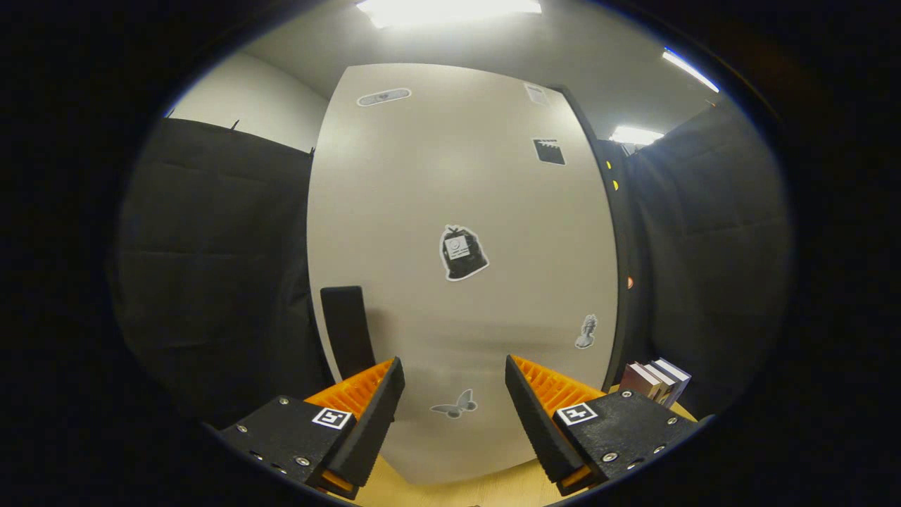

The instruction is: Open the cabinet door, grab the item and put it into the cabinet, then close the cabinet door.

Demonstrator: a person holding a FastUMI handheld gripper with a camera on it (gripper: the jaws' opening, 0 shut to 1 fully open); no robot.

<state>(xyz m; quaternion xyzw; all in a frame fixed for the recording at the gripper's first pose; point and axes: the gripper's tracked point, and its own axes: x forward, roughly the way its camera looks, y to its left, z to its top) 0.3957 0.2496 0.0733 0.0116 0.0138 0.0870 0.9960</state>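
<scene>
Cabinet door (457, 211) shut, facing the hand-held gripper (454, 408), whose fingers are spread and hold nothing, judged ready for the dark handle (346, 329) near the door's lower left edge. Books (654, 380), the likely item, stand on the worktop (450, 489) right of the door. Open room lies left of the handle; door swing cannot be judged.

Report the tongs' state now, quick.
Tongs: open, holding nothing, fingers spread in front of the closed cabinet door, its black handle just beyond the left finger.
</scene>
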